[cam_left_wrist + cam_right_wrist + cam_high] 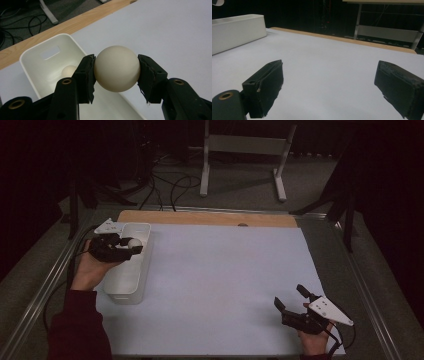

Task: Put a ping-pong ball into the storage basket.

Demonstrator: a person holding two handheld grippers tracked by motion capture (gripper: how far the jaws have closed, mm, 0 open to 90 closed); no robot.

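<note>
My left gripper (134, 246) is shut on a cream ball (116, 68), held above the far end of a white rectangular bin (125, 279) at the table's left. The ball (134, 242) shows between the black jaws in the high view too. A second cream ball (69, 71) lies on the floor of the bin (32, 72), partly hidden behind one jaw. My right gripper (290, 298) stands open near the front right of the white sheet (225, 280), its pads (269, 85) wide apart with nothing between them.
A wooden strip (205, 218) runs along the far edge of the table. Beyond it are a grey stand's legs (205, 165) and cables (170, 187) on the floor. Metal rails (367, 290) border the table's sides. The bin's side (237, 31) appears far left in the right gripper view.
</note>
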